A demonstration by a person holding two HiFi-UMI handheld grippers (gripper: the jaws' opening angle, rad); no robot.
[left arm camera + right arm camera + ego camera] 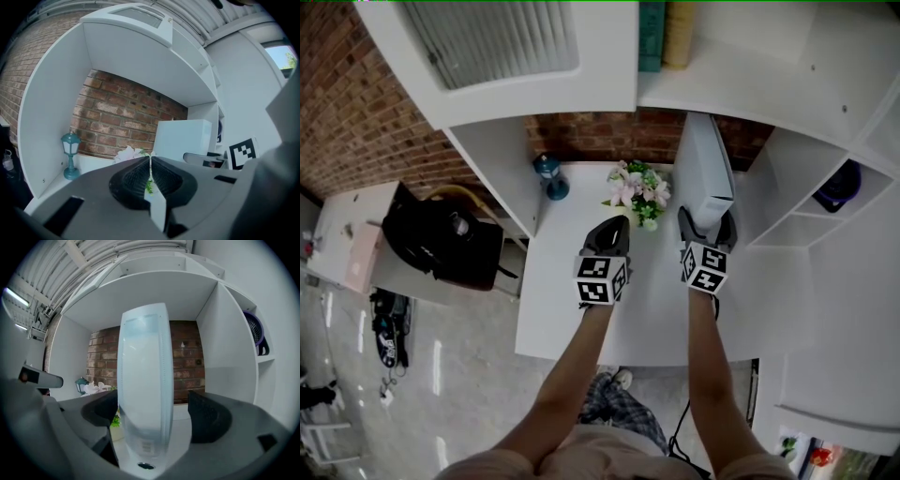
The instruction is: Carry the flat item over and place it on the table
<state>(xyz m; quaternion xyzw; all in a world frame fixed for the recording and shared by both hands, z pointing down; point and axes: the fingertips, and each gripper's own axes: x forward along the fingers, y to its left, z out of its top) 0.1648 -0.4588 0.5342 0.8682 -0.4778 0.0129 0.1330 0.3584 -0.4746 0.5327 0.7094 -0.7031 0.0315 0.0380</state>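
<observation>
**1. Right gripper** (152,412): the jaws are standing spread, one on each side of the flat item (143,380). The jaw nearer the bench's left edge is lying against the item's broad face or just beside it. The other is showing a clear gap, so nothing is being pinched.

**2. Flat item:** a white slab is standing upright on its narrow edge, near the bench's (581,314) back right corner. Its thin side is facing the front edge. The bench appears to be bearing its weight, not the gripper. The upright pose is presenting both broad faces to the jaws, which probably suits a grip across its thickness.

**3. Left gripper** (150,174): the jaws are pressing together on nothing. It is hovering over the middle of the bench, beside the right gripper, likely idling clear of the item.

**4. Flowers** (637,192): a small bunch is sitting toward the back edge, just left of the item.

**5. Lantern** (551,176): a teal ornament is standing at the back left corner, well apart from the item.
</observation>
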